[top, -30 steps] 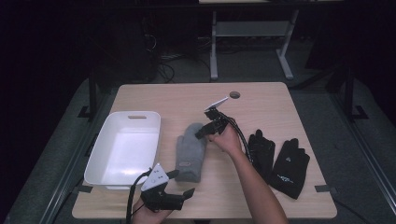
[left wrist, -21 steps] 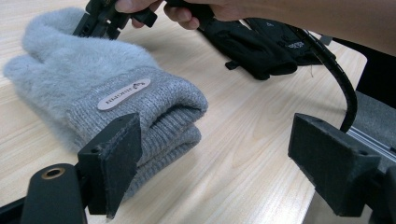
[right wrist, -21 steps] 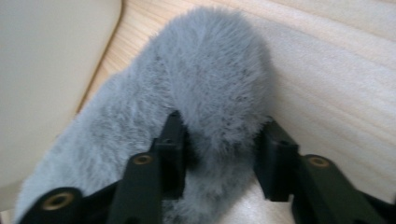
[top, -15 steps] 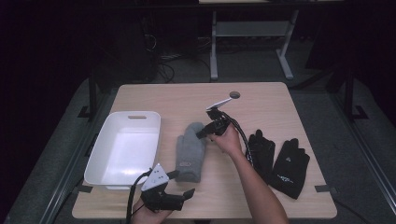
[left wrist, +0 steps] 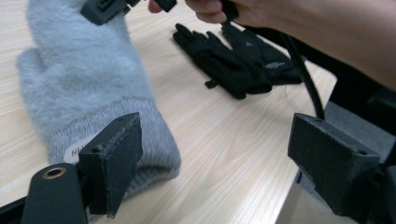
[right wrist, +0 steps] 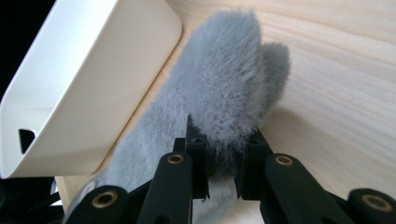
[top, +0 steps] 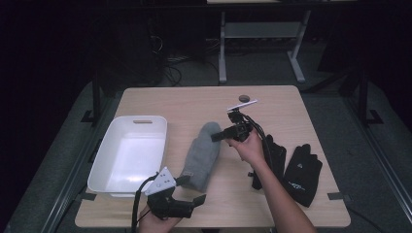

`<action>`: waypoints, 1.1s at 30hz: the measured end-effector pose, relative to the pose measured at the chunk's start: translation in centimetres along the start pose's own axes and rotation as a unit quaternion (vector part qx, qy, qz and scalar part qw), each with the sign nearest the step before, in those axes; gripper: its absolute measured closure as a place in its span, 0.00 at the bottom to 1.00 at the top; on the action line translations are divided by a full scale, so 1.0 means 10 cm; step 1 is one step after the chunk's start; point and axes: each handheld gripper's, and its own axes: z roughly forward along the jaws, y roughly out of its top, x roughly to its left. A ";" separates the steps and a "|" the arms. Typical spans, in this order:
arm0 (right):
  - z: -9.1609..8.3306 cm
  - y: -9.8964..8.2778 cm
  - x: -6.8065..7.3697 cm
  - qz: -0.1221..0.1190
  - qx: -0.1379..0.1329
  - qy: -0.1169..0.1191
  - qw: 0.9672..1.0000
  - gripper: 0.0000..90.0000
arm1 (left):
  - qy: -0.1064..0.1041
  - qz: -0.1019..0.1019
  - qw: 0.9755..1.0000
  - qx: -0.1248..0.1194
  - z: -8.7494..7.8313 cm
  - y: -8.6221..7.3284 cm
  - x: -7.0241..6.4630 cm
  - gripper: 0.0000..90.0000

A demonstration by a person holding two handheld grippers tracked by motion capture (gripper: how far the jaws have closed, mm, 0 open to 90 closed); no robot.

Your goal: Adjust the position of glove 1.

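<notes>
Since the earlier frames the right gripper has moved off the fingertip end of the grey mitten toward the person and upward, and its jaws have just been closing, with the mitten's fluffy tip caught between them. The wooden table carries everything. The white tub stands at its left side, open side up, with nothing visible inside; its right wall lies just beside the mitten. The mitten lies lengthwise at the table's centre, cuff toward the person, its tip raised off the wood in the right gripper view. Two black gloves lie flat at the right, near the person's right forearm. The right gripper is clenched on the mitten's tip. The left gripper rests at the near table edge, jaws spread wide and holding nothing, one pad just beside the mitten's cuff.
</notes>
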 end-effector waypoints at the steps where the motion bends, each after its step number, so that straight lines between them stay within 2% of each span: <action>1: 0.00 0.00 0.00 0.000 0.000 0.000 1.000 0.87 | 0.000 0.000 1.000 0.000 0.00 0.00 0.00 0.20; 2: -0.08 -0.05 0.01 0.001 -0.005 0.001 1.000 0.86 | 0.001 0.004 1.000 0.010 0.00 0.06 0.01 0.20; 3: -0.08 -0.05 0.01 0.001 -0.005 0.001 1.000 0.86 | 0.001 0.004 1.000 0.010 0.00 0.06 0.01 0.20; 6: -0.19 -0.13 -0.01 -0.001 -0.014 -0.005 1.000 0.86 | -0.004 -0.009 1.000 0.017 0.04 0.15 0.06 0.20; 9: -0.33 -0.27 -0.13 0.001 -0.024 -0.017 1.000 0.86 | -0.001 -0.010 1.000 0.026 0.09 0.20 0.09 0.20; 10: -0.37 -0.32 -0.19 0.009 -0.027 -0.019 0.999 0.86 | -0.001 -0.019 0.999 0.037 0.15 0.23 0.11 0.20; 12: -0.41 -0.39 -0.26 0.025 -0.024 -0.022 0.999 0.86 | 0.003 -0.024 0.998 0.050 0.22 0.25 0.15 0.23; 13: -0.41 -0.39 -0.26 0.025 -0.024 -0.022 0.999 0.86 | 0.003 -0.024 0.998 0.050 0.22 0.25 0.15 0.24; 14: -0.44 -0.48 -0.36 0.035 -0.027 -0.024 0.999 0.86 | 0.010 -0.033 0.997 0.065 0.30 0.27 0.19 0.24; 15: -0.44 -0.48 -0.36 0.035 -0.027 -0.024 0.999 0.86 | 0.010 -0.033 0.997 0.065 0.30 0.27 0.19 0.24; 16: -0.46 -0.54 -0.44 0.036 -0.030 -0.025 0.999 0.86 | 0.007 -0.046 0.996 0.079 0.38 0.29 0.25 0.24; 17: -0.46 -0.54 -0.44 0.036 -0.030 -0.025 0.999 0.86 | 0.007 -0.046 0.996 0.079 0.38 0.29 0.25 0.24; 19: -0.46 -0.58 -0.48 0.035 -0.035 -0.028 0.998 0.86 | 0.008 -0.061 0.994 0.095 0.46 0.30 0.31 0.24; 20: -0.45 -0.62 -0.51 0.032 -0.032 -0.032 0.998 0.86 | 0.006 -0.076 0.992 0.105 0.51 0.31 0.36 0.24; 21: -0.44 -0.63 -0.53 0.030 -0.036 -0.032 0.998 0.86 | 0.006 -0.076 0.992 0.105 0.51 0.31 0.36 0.24; 22: -0.44 -0.65 -0.55 0.035 -0.034 -0.031 0.998 0.86 | 0.001 -0.094 0.989 0.115 0.55 0.30 0.44 0.24; 23: -0.44 -0.65 -0.55 0.035 -0.034 -0.031 0.998 0.86 | 0.001 -0.094 0.989 0.115 0.55 0.30 0.44 0.24; 25: -0.42 -0.66 -0.59 0.032 -0.034 -0.032 0.998 0.86 | 0.008 -0.114 0.985 0.128 0.59 0.30 0.50 0.24; 26: -0.42 -0.67 -0.60 0.032 -0.035 -0.032 0.998 0.86 | 0.011 -0.131 0.982 0.136 0.62 0.30 0.55 0.25; 27: -0.41 -0.67 -0.60 0.029 -0.035 -0.034 0.998 0.86 | 0.006 -0.142 0.980 0.140 0.64 0.30 0.57 0.25; 28: -0.40 -0.67 -0.60 0.030 -0.033 -0.036 0.998 0.85 | 0.006 -0.142 0.980 0.140 0.64 0.30 0.57 0.25; 29: -0.40 -0.68 -0.60 0.025 -0.035 -0.039 0.998 0.85 | 0.005 -0.151 0.978 0.142 0.66 0.30 0.59 0.25; 30: -0.39 -0.69 -0.61 0.026 -0.035 -0.040 0.998 0.85 | 0.000 -0.162 0.975 0.151 0.69 0.30 0.62 0.25; 31: -0.38 -0.70 -0.62 0.024 -0.036 -0.042 0.998 0.85 | 0.000 -0.162 0.975 0.151 0.69 0.30 0.62 0.26; 32: -0.38 -0.71 -0.62 0.025 -0.036 -0.043 0.998 0.85 | 0.000 -0.167 0.972 0.166 0.73 0.29 0.63 0.26; 33: -0.38 -0.71 -0.62 0.025 -0.036 -0.043 0.998 0.85 | 0.000 -0.167 0.972 0.166 0.73 0.29 0.63 0.26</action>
